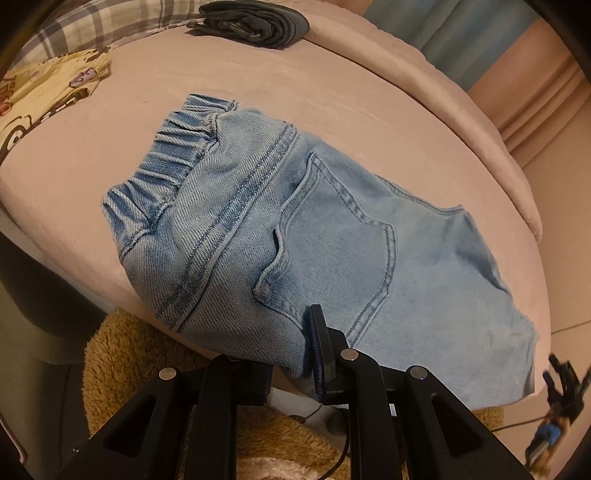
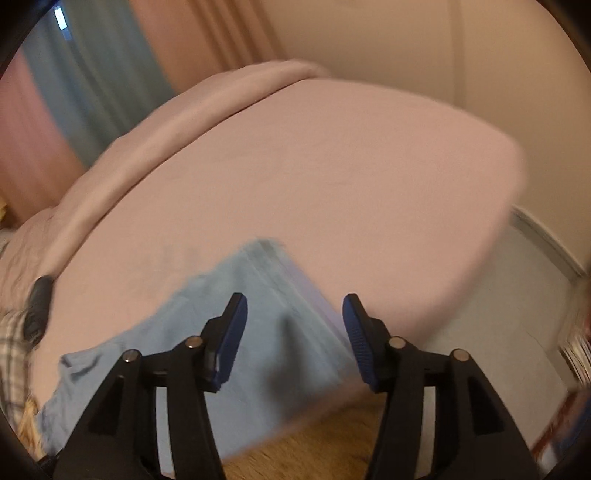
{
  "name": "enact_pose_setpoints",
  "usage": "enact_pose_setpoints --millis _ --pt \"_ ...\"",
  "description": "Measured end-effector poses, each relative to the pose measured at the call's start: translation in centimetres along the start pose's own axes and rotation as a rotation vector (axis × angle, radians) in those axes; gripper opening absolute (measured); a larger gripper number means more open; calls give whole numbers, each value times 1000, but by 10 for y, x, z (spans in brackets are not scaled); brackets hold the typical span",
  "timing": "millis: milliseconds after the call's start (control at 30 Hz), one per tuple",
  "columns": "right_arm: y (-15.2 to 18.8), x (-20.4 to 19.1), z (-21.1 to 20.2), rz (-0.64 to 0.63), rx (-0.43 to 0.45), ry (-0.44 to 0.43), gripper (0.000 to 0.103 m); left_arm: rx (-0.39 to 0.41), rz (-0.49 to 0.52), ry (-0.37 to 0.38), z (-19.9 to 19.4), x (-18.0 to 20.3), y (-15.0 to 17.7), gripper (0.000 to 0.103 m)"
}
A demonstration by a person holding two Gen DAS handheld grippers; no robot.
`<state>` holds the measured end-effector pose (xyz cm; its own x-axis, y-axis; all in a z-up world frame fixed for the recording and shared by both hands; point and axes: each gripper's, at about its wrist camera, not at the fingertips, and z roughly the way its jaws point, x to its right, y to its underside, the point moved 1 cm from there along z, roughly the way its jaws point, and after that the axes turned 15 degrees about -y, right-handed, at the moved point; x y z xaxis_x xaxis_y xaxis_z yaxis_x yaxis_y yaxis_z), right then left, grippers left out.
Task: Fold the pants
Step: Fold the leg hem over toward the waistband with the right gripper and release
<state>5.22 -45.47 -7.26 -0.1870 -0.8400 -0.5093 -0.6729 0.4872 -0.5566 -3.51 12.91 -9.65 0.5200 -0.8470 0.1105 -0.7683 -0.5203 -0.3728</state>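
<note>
**Inspector A:** Condition of the left gripper (image 1: 295, 354)?

**Inspector B:** Its jaws are clenched on the near edge of the light blue denim pants (image 1: 295, 229). One blue-padded finger (image 1: 317, 347) is seen on top of the cloth; the opposite finger is hidden beneath the fold. Denim is pinched between them at the 6 o'clock edge of the garment.

**Inspector A:** And the right gripper (image 2: 295, 332)?

**Inspector B:** Released. The jaws are spread wide and nothing is held or touched. The view is blurred.

**Inspector A:** Position of the pants?

**Inspector B:** They are laid on the pink bed sheet (image 1: 332, 92), folded, back pocket up. In the left wrist view the elastic waistband is found toward 10 o'clock from the jaws, the leg end toward 3 o'clock. In the right wrist view the denim (image 2: 258, 314) is seen between and behind the open fingers, running off toward 8 o'clock.

**Inspector A:** Other items noted?

**Inspector B:** A dark folded garment (image 1: 251, 24) at 12 o'clock and a cream printed cloth (image 1: 40, 96) at 10 o'clock, both well apart from the pants.
</note>
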Motion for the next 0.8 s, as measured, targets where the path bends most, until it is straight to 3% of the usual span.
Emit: enact_pose_setpoints --millis 67,200,267,300,367,567,633,700,800 --pt "-14 -3 30 -27 -63 -56 54 0 1 1 1 0 0 16" --pt "-25 -7 77 -63 -110 -43 54 2 13 -7 1 3 0 16" --pt "-26 -10 85 -109 -41 -18 17 3 14 -14 1 5 0 16" --pt "-24 -10 88 -129 -34 16 17 5 16 -16 0 5 0 16" --pt "-23 -10 84 -113 -5 1 11 10 23 -25 0 7 0 16" --pt "-37 -17 35 -87 146 -81 10 24 62 -21 -6 16 2 16" --pt "-40 -23 33 -107 164 -64 10 21 71 0 -4 19 3 16" --pt "-41 -19 44 -113 144 -18 10 16 68 -6 0 19 3 16" --pt "-30 -1 76 -58 42 30 11 3 51 18 6 13 1 18"
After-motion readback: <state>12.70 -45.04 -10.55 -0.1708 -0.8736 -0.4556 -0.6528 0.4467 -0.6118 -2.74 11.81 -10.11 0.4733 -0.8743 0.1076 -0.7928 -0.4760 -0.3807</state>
